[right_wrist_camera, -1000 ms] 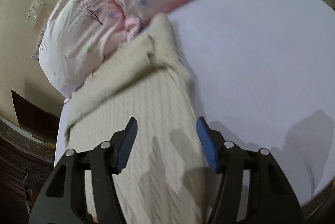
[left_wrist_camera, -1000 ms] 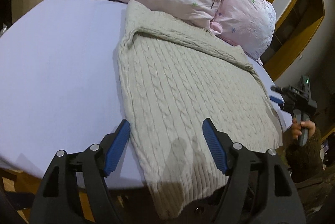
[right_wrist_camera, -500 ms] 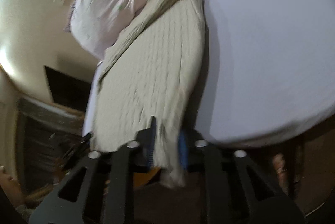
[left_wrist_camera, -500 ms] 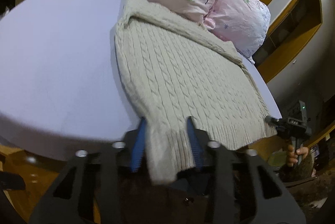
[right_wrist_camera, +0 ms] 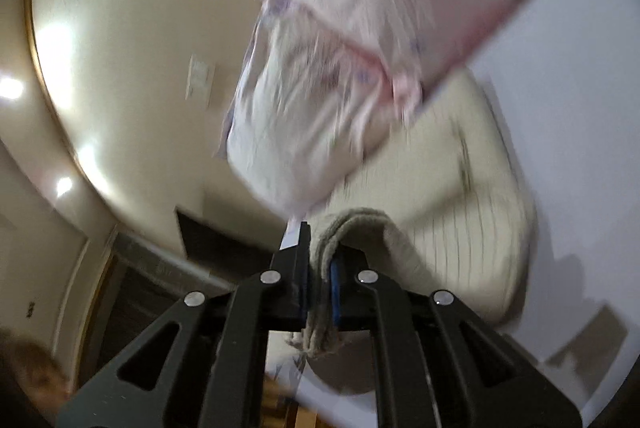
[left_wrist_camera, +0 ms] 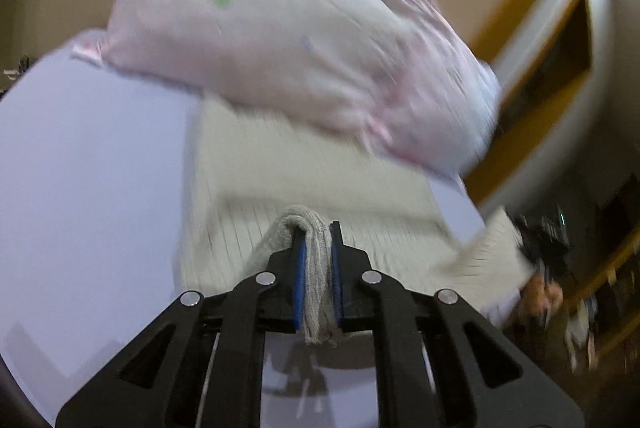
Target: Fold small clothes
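Note:
A cream cable-knit sweater lies on the lilac bed sheet, its top end against the pillows. My left gripper is shut on the sweater's ribbed hem, which bunches between the blue pads. My right gripper is shut on the hem at the other corner, and the sweater curls up from the bed. In the left wrist view the right gripper shows at the far right, holding its lifted corner. Both views are blurred.
Two pink flowered pillows lie at the head of the bed, also in the right wrist view. A yellow-trimmed wall niche is to the right. Beige wall with a switch plate. The bed sheet's near edge runs below the grippers.
Both grippers went from open over the sweater to shut on its hem corners, then lifted and carried the hem towards the pillows. The sweater's lower part is raised off the bed.

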`<action>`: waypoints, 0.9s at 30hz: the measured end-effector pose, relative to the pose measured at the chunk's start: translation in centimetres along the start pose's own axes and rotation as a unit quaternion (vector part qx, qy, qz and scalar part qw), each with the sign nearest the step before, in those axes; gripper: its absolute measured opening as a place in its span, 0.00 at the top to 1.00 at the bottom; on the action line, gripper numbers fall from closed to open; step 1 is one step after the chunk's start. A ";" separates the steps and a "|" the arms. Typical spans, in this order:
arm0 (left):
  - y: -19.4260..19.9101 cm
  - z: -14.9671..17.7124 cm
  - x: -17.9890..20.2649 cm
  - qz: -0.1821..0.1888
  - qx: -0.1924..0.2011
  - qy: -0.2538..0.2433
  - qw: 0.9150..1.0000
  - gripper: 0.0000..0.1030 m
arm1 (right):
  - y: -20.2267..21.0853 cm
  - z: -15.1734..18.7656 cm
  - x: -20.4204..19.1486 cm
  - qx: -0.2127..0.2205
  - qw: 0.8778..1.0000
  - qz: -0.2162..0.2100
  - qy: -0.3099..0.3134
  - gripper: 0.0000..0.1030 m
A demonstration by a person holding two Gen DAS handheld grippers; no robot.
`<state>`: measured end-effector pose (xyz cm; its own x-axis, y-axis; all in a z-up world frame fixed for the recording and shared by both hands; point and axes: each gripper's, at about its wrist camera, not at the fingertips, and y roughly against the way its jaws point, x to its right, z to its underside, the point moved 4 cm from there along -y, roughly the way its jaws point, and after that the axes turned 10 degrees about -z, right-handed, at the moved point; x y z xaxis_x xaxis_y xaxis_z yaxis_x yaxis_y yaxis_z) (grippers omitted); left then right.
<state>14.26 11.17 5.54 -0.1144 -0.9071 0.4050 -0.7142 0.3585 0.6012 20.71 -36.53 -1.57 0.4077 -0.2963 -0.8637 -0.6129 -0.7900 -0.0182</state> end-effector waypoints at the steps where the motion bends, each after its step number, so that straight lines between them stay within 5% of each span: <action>1: -1.8 -1.6 -0.1 -0.014 0.007 0.011 1.000 0.90 | -1.2 -1.7 0.8 0.013 1.000 0.004 -0.002 0.93; 5: -11.1 -6.7 -4.0 -0.080 -0.014 0.062 0.995 0.90 | -5.9 -7.3 7.5 0.052 0.993 0.094 -0.057 0.87; 7: -13.8 -7.2 -5.8 -0.075 -0.058 0.108 0.990 0.89 | -7.6 -8.1 10.6 0.048 0.983 0.157 -0.087 0.72; 9: -14.1 -7.2 -7.4 -0.032 -0.075 0.164 0.983 0.86 | -7.5 -8.1 11.6 0.049 0.980 0.159 -0.105 0.53; 10: -13.0 -7.4 -8.0 -0.017 -0.059 0.172 0.983 0.74 | -7.4 -8.1 11.4 0.051 0.982 0.152 -0.096 0.39; 11: -12.1 -7.6 -8.3 -0.027 -0.041 0.168 0.985 0.48 | -6.9 -8.2 10.8 0.057 0.984 0.156 -0.071 0.32; 12: -11.0 -7.8 -8.7 -0.046 -0.023 0.162 0.986 0.34 | -6.4 -8.4 10.1 0.067 0.982 0.171 -0.041 0.22; 13: -9.9 -7.8 -9.0 -0.060 -0.007 0.155 0.986 0.23 | -6.0 -8.5 9.5 0.076 0.981 0.180 -0.011 0.20; 17: -9.2 -5.6 -8.2 -0.056 -0.047 0.106 0.992 0.23 | -6.6 -8.8 8.8 0.082 0.985 0.144 0.044 0.20; 24: -12.7 -2.6 -6.7 -0.081 -0.113 0.070 0.988 0.30 | -7.2 -8.2 8.5 0.065 0.988 0.131 0.055 0.17; 27: -13.3 -2.3 -7.2 -0.061 -0.117 0.111 0.985 0.66 | -7.0 -8.2 8.4 0.072 0.989 0.118 0.048 0.16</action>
<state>26.15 13.42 -3.80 0.1340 -0.8853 0.4452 -0.5313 0.3151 0.7864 33.94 -37.93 -4.53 0.2992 -0.5182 -0.8012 -0.7865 -0.6094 0.1005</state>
